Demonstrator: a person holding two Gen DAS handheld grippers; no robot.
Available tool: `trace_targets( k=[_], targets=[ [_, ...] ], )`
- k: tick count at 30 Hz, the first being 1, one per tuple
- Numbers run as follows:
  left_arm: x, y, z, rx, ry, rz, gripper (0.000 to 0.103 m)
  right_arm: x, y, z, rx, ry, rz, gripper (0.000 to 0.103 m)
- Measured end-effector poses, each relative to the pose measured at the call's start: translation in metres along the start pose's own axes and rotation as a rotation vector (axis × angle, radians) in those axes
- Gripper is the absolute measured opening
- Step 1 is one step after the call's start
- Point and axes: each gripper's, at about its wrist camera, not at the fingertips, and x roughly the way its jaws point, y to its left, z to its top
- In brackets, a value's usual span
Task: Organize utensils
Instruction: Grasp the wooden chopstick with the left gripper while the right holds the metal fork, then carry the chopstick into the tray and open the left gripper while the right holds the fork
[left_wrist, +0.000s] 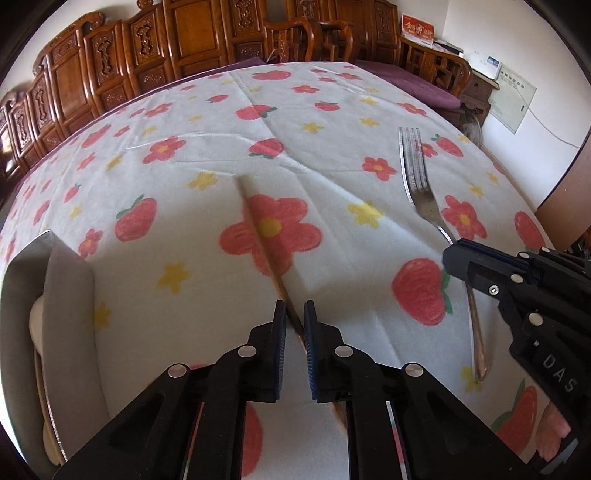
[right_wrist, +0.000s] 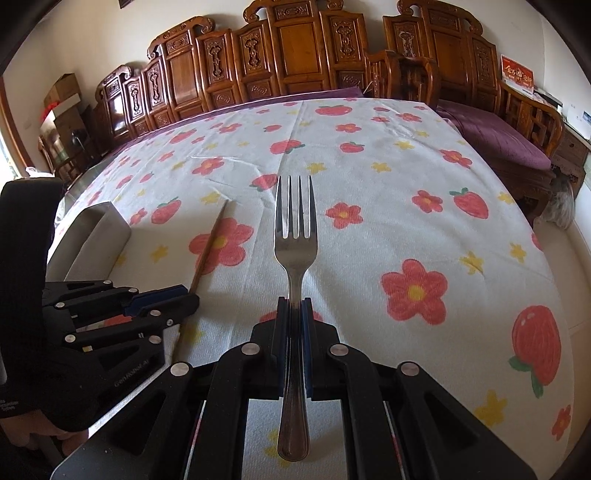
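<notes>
On the side of your right hand-held gripper (left_wrist: 456, 260) you are showing the raised letters "DAS", and the body of your left hand-held gripper (left_wrist: 294, 317) is carrying small pale lettering too blurred to read. A red card (left_wrist: 417, 29) with gold characters is standing on the carved wooden bench (right_wrist: 295, 55) at the far wall; the characters are not readable.

You are pinching the polished metal fork (right_wrist: 295, 236) with the right hand-held gripper, its blue-padded jaws pressed together on the narrow neck, four tines pointing away and the rounded handle end hanging below the jaws, clear of the cloth. Your left hand-held gripper is pinching the slim wooden chopstick (left_wrist: 266, 243) near its lower end, jaws nearly together on it; the stick is running straight out across a big red flower print, and whether its far tip is touching the cloth cannot be told.

The table is wearing a soft, creased white tablecloth (left_wrist: 332, 110) printed with red flowers, strawberries and yellow stars. A grey, round-cornered container (left_wrist: 70, 266) is sitting at the left, near the table's left edge, with pale rounded utensil ends inside. Ahead of both tools the cloth is lying open to the far edge; the two grippers are working side by side, near but apart.
</notes>
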Motion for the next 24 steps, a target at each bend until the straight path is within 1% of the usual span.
trace_targets(
  k=[5,7,12,16,22,24],
  targets=[
    [-0.002,0.013,-0.003,-0.013,0.010,0.009,0.006,0.003,0.002,-0.002,-0.013,0.017,-0.004,0.008],
    [-0.002,0.015,-0.005,-0.013,0.013,0.011,0.005,0.006,0.002,-0.003,-0.016,0.028,-0.003,0.008],
    [-0.011,0.021,-0.014,-0.017,0.016,-0.007,0.004,0.014,0.007,-0.009,-0.043,0.068,-0.014,0.008],
    [-0.030,0.027,-0.022,-0.019,-0.010,-0.010,0.004,0.019,0.010,-0.015,-0.062,0.088,-0.031,0.008],
    [-0.069,0.040,-0.032,-0.029,-0.061,-0.014,0.004,0.014,0.010,-0.019,-0.058,0.077,-0.041,0.008],
    [-0.082,0.045,-0.035,-0.029,-0.080,-0.010,0.004,0.007,0.012,-0.020,-0.062,0.052,-0.042,0.008]
  ],
)
